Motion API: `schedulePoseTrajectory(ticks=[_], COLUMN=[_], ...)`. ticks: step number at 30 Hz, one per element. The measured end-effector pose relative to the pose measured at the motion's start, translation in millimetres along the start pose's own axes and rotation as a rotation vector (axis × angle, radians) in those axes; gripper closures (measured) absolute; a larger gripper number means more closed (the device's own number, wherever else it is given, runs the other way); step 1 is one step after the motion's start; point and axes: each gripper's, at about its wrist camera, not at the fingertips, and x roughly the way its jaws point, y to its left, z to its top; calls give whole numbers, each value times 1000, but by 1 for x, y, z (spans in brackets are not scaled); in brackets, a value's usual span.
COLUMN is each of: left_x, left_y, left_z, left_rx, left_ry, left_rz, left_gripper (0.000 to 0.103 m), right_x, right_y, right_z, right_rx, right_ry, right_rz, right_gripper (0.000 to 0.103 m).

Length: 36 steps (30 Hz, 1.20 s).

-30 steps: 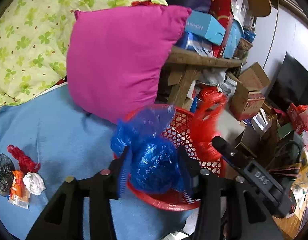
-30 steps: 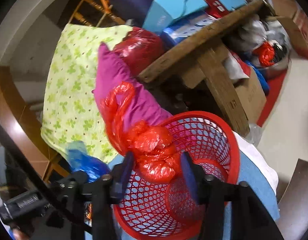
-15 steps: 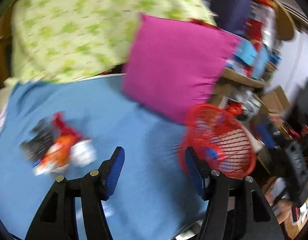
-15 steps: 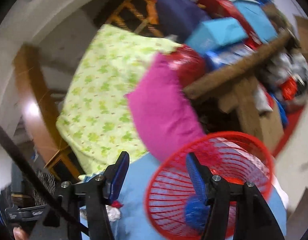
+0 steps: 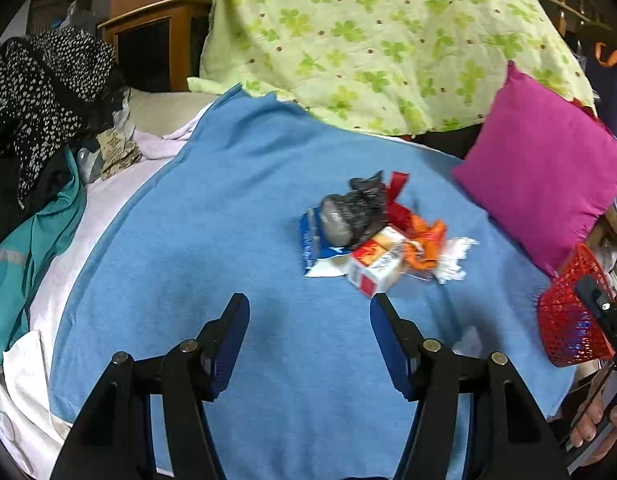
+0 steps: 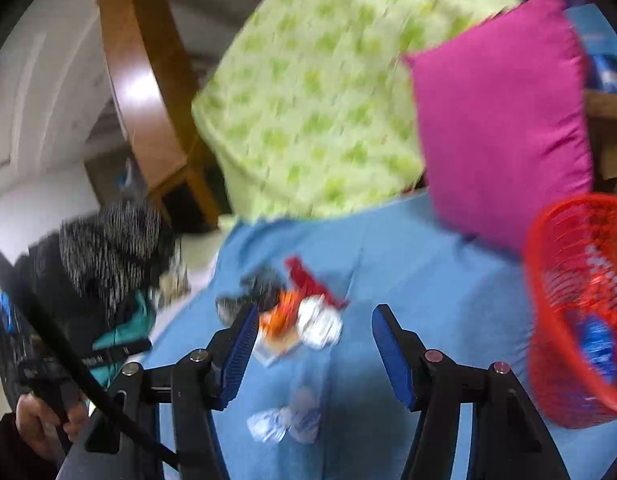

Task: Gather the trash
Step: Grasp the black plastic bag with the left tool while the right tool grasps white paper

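A trash pile [image 5: 372, 228] lies on the blue blanket [image 5: 228, 240]: a grey-black bag, red and orange wrappers, a red-white carton [image 5: 374, 266], a blue packet and white tissue. My left gripper [image 5: 309, 308] is open and empty just in front of it. My right gripper [image 6: 311, 320] is open and empty above the same pile [image 6: 296, 316]; a crumpled clear wrapper [image 6: 286, 424] lies closer. The red mesh basket [image 6: 580, 308] stands at the right with a blue bag and a red bag inside; it also shows in the left wrist view [image 5: 568, 320].
A magenta pillow [image 5: 548, 184] leans behind the basket. A green clover-print quilt [image 5: 368, 40] covers the back. Dark spotted clothes [image 5: 40, 92] and a teal garment [image 5: 32, 240] lie at the left. A wooden headboard [image 6: 144, 92] stands behind.
Both grippers let go of their bags, blue and red, into the red basket, opened, and swung left toward the trash pile on the blanket.
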Motion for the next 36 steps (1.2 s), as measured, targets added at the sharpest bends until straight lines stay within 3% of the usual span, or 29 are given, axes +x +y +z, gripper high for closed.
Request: schedulePoseTrajectory(ticks=[6, 9, 18, 24, 26, 27, 28, 31, 36], left_x=[37, 57, 113, 137, 143, 146, 151, 148, 114], left_y=[9, 8, -11, -22, -24, -25, -27, -27, -25], left_z=[25, 42, 76, 78, 76, 74, 72, 66, 60], left_rx=[16, 21, -11, -16, -11, -3, 10, 6, 41], left_ry=[4, 1, 60, 111, 131, 149, 176, 166, 77], left_rz=[-6, -55, -175, -207, -213, -207, -191, -195, -170], left_gripper=[39, 38, 37, 37, 53, 69, 78, 86, 89], right_x=[84, 114, 177, 206, 211, 212, 211, 204, 170], right_y=[3, -7, 1, 1, -2, -4, -6, -7, -18], right_z=[-6, -5, -3, -3, -4, -3, -2, 0, 12], right_rx=[28, 78, 22, 34, 58, 72, 78, 74, 82], right_ry=[235, 298, 370, 406, 421, 426, 419, 401, 317], right_rz=[-14, -8, -17, -1, 24, 35, 32, 26, 18], right_gripper=[40, 40, 40, 42, 65, 66, 68, 72, 72])
